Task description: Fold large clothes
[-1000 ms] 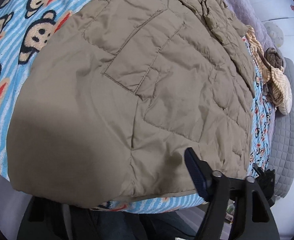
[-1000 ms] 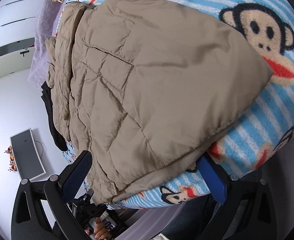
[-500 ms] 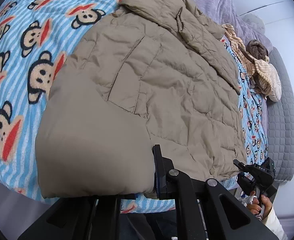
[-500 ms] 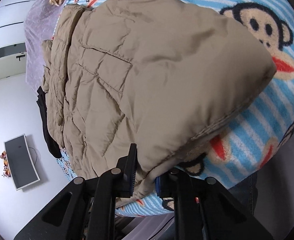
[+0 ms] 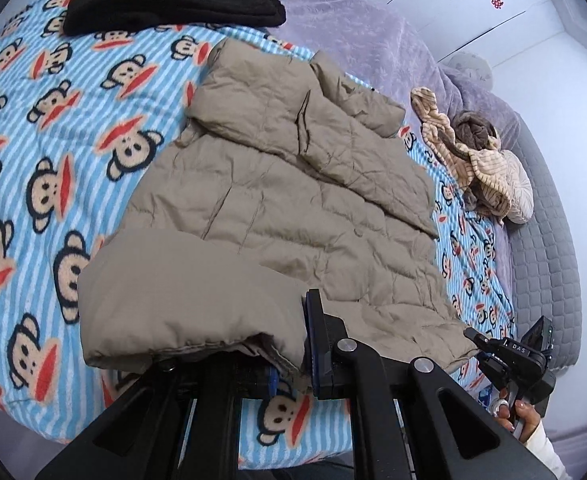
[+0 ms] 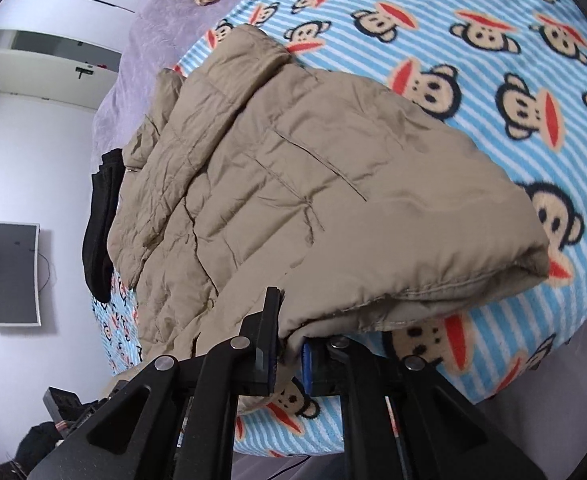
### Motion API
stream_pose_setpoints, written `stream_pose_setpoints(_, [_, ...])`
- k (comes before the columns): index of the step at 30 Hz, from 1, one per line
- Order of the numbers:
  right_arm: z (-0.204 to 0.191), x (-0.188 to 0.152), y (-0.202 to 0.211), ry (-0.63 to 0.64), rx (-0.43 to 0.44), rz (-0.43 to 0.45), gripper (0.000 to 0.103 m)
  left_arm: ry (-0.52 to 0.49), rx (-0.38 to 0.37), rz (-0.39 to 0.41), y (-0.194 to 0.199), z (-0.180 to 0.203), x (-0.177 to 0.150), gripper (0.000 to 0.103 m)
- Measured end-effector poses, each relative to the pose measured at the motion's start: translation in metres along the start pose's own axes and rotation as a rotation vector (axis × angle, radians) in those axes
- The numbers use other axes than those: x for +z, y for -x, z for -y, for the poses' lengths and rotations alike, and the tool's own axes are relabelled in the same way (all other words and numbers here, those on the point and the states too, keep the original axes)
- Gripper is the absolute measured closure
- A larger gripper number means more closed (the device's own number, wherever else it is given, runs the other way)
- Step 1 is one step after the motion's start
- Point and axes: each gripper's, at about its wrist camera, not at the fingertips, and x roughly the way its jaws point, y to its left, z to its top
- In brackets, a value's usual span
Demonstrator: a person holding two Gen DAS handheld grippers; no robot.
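Note:
A tan quilted jacket (image 5: 293,208) lies spread on the monkey-print blanket (image 5: 33,120), collar at the far end. My left gripper (image 5: 289,364) is shut on the jacket's near hem at its left corner, and the hem hangs lifted off the blanket. In the right wrist view the jacket (image 6: 313,184) rises toward my right gripper (image 6: 289,356). Its jaws are closing the last bit, with the hem's other corner pinched between the pads. The right gripper (image 5: 509,356) also shows at the left wrist view's lower right, held by a hand (image 5: 521,420).
A folded black garment (image 5: 173,0) lies at the blanket's far end. A purple cover (image 5: 373,40) and a heap of striped beige clothes (image 5: 473,168) sit beyond the jacket. A grey quilted mattress edge (image 5: 545,240) runs along the right. A dark screen (image 6: 13,272) hangs on the wall.
Both grippers went from open to shut on the jacket's near hem. They then rose, and the hem lifted off the blanket with them.

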Motion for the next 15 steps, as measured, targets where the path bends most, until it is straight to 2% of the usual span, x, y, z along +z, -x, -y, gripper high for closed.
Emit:
stream_pose_setpoints(8, [-0.055,0.041,0.015,0.204,-0.006,0.070,0.094,-0.030,0.051,0.129,0.001,0.035,0.055,0.091])
stream_pose_setpoints(15, [-0.104,0.089,0.001,0.402,-0.033,0.077,0.094,0.001,0.135,0.190,-0.020,0.051,0.096,0.091])
